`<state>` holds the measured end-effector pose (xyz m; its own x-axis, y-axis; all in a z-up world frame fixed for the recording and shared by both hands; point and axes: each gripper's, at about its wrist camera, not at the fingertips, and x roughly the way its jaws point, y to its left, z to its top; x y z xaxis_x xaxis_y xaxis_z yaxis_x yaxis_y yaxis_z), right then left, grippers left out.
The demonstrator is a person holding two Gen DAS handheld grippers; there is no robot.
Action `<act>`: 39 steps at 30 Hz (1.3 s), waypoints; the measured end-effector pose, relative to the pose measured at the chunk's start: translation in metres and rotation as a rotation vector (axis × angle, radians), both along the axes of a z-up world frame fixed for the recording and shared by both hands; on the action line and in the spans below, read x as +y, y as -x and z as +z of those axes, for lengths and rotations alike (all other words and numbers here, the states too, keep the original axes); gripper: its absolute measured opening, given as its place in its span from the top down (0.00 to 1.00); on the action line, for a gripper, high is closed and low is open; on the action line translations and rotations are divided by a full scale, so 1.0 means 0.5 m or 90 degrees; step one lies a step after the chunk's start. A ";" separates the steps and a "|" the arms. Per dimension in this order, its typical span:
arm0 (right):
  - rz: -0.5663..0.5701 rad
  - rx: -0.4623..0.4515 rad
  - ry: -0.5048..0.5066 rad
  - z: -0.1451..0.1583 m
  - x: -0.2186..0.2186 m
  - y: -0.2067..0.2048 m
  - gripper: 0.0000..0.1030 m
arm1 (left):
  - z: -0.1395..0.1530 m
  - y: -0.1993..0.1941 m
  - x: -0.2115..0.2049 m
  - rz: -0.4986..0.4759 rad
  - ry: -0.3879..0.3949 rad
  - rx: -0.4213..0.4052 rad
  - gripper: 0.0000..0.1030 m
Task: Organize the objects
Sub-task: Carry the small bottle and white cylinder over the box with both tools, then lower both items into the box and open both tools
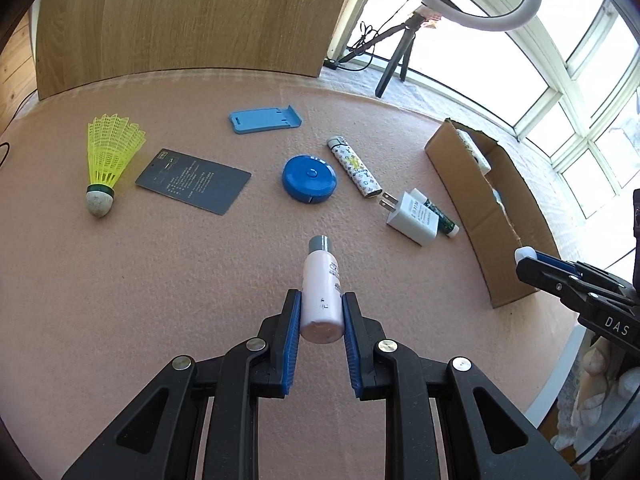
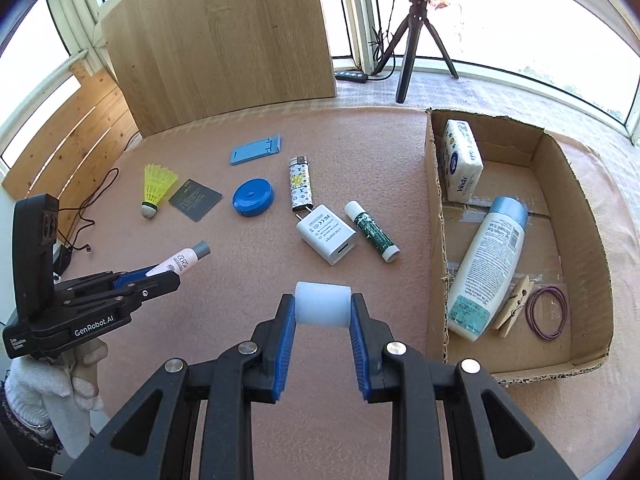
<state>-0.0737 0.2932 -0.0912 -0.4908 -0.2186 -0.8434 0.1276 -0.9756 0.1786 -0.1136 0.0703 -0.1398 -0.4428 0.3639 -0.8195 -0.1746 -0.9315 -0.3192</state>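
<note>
Over the pink desk (image 1: pixel 160 280), the left gripper (image 1: pixel 321 308) pinches a light, slick pink bottle (image 1: pixel 322 292) low on its body, while the right gripper (image 2: pixel 323 306) is clamped across a stiff, probably light white cylinder (image 2: pixel 322 305).

Pink bottle (image 1: pixel 322 292), white cylinder (image 2: pixel 322 305) clamped aloft; cardboard box (image 2: pixel 436 216) right.

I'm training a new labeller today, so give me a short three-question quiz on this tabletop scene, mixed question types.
1. True or false: the left gripper is shut on the small pink bottle.
2. What does the right gripper hold: A) lighter, B) white cylinder, C) clothespin?
3. Fill in: the large lotion bottle lies inside the ____.

Key
1. True; its pads press the bottle's sides.
2. B, the white cylinder; the lighter lies on the pink mat, the clothespin in the box.
3. Cardboard box.
</note>
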 end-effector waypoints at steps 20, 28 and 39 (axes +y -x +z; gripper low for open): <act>-0.122 0.036 -0.028 0.037 0.209 -0.025 0.77 | 0.114 0.042 0.286 -0.163 -0.047 0.081 0.79; -0.143 0.033 -0.039 0.026 0.259 -0.018 0.77 | 0.120 0.071 0.390 -0.198 -0.042 0.098 0.79; -0.167 0.056 -0.056 0.032 0.288 -0.025 0.35 | 0.124 0.091 0.453 -0.212 -0.044 0.114 0.45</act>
<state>-0.0612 0.4372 -0.0751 -0.5934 -0.0021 -0.8049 -0.1204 -0.9885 0.0913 -0.1589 0.2970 -0.0775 -0.4253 0.5634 -0.7083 -0.5226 -0.7918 -0.3161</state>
